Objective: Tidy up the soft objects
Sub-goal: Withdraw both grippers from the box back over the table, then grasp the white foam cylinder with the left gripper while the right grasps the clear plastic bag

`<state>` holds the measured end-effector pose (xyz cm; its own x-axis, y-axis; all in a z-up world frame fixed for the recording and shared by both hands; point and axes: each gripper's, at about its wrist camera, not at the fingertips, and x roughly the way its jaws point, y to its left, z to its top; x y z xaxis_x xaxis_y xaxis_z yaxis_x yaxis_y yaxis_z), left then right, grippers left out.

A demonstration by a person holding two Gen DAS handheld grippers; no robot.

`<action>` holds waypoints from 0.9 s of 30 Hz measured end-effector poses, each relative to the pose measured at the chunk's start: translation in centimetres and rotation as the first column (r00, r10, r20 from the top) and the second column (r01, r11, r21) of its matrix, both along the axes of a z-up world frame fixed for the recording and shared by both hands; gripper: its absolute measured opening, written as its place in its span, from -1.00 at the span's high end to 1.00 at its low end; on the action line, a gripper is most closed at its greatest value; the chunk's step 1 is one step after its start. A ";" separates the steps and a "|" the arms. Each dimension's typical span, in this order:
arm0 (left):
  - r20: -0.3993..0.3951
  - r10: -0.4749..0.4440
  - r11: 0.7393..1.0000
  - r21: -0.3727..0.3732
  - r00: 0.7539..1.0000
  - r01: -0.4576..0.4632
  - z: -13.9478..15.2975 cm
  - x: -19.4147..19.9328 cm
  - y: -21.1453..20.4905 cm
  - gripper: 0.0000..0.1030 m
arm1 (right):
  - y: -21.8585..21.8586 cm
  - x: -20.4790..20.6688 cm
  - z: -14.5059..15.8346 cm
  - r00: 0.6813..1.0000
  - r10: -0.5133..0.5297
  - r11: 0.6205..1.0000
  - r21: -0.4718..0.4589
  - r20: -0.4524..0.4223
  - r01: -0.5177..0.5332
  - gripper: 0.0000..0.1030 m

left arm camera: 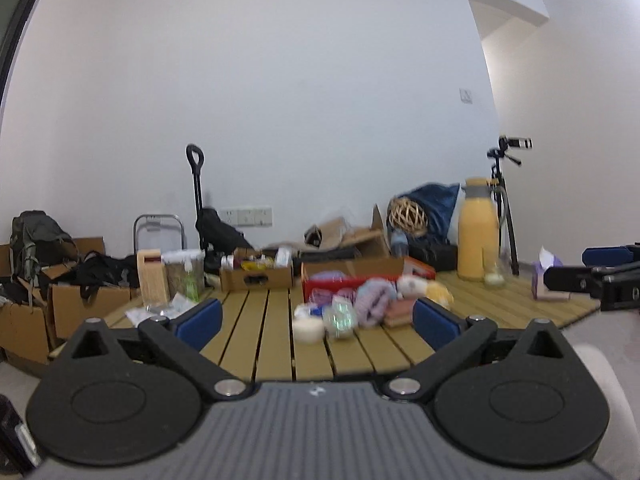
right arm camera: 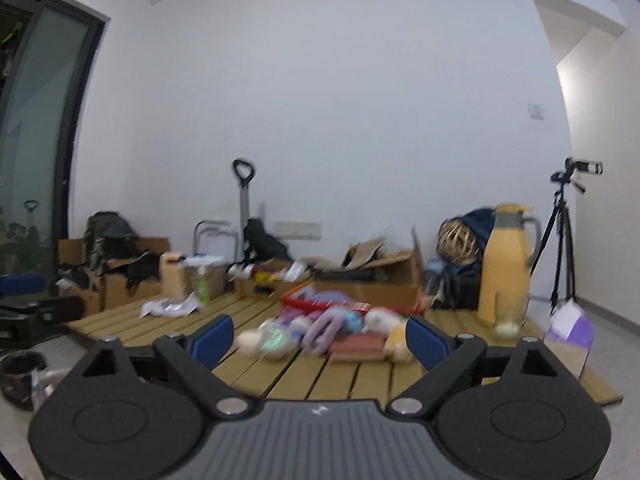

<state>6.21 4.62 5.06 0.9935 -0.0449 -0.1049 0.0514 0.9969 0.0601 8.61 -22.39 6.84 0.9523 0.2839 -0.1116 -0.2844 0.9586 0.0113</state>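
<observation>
Approaching the pile: I have both tools aimed nearly level at the soft objects [left arm camera: 372,300] on the slatted table [left arm camera: 276,344], none reached yet. Left tool [left arm camera: 316,316] spread wide, nothing between its pads; right tool [right arm camera: 320,338] likewise wide and empty. The heap lies just ahead of both tools, in front of one red basket [right arm camera: 304,302]. Blur prevents a firm count: roughly six soft items, one purple knit among them [right arm camera: 324,330]. Next, I judge: pick one item, close in.

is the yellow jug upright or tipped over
Upright. The yellow jug stands on its base at the far right of the slatted table, grey collar and lid on top.
</observation>
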 end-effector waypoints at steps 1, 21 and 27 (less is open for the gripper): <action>-0.011 0.001 1.000 -0.004 1.000 -0.001 -0.4 -0.4 0.1 -1.00 | 0.4 -0.8 -0.7 1.000 0.009 1.000 -0.014 -0.011 -0.009 -0.83; -0.107 0.027 0.997 -0.068 0.994 -0.034 -3.4 5.0 1.8 -1.00 | 3.1 2.5 -3.3 0.993 0.046 0.998 -0.031 -0.108 -0.050 -0.85; -0.147 0.038 0.997 -0.066 0.988 -0.048 -3.9 10.8 1.8 -1.00 | 3.6 7.5 -3.3 0.989 0.062 0.998 -0.006 -0.134 -0.063 -0.82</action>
<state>16.98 6.42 1.16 0.9690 -0.0142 -0.2466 0.0112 0.9998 -0.0137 16.07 -18.83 3.53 0.9090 0.3404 -0.2404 -0.3402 0.9393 0.0437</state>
